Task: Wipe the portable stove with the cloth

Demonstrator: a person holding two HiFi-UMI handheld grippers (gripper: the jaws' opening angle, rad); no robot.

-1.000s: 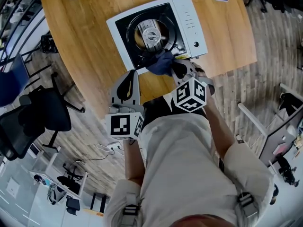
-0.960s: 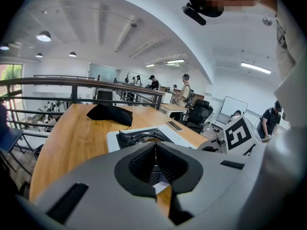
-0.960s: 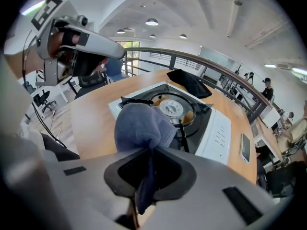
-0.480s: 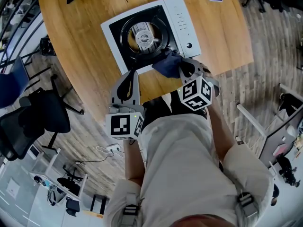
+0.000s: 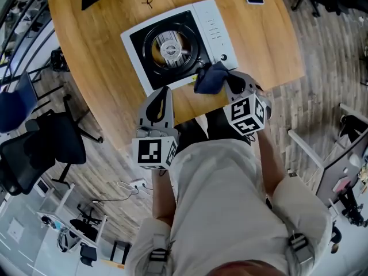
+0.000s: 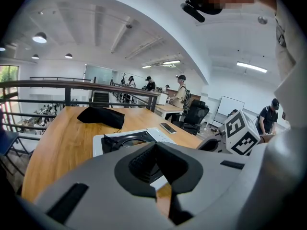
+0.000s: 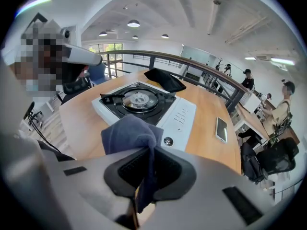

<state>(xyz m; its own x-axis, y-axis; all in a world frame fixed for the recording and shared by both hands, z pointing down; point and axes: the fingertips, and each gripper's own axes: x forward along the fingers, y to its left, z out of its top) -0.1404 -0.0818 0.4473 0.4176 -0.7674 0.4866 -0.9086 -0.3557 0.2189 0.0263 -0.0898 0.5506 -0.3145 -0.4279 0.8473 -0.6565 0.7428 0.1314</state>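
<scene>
Head view: the right hand-held gripper (image 5: 225, 80) is clamped on the dark blue cloth (image 5: 209, 77). The cloth bunches just ahead of its jaws, over the stove's (image 5: 172, 39) near corner, beside the knob (image 5: 223, 57). Whether the cloth touches the stove cannot be told. The left hand-held gripper (image 5: 160, 94) sits to the left of the right one, well apart from it. Its tips are at the worktop's (image 5: 103, 50) near edge, just short of the stove's front side.

In the right gripper view, the jaws of the hand-held gripper (image 7: 146, 164) pinch a fold of the cloth (image 7: 129, 133). The rest stands up in front of them and a strip hangs down between the pads. Beyond the cloth lies the stove (image 7: 139, 102), its burner straight ahead. A phone (image 7: 220, 128) lies further off to the right and a black bag (image 7: 165, 80) lies past the stove.

In the left gripper view, the jaws of the hand-held gripper (image 6: 155, 147) are closed together with nothing between them. The stove (image 6: 127, 139) is just ahead, and the bag (image 6: 101, 116) lies beyond it to the left.
</scene>
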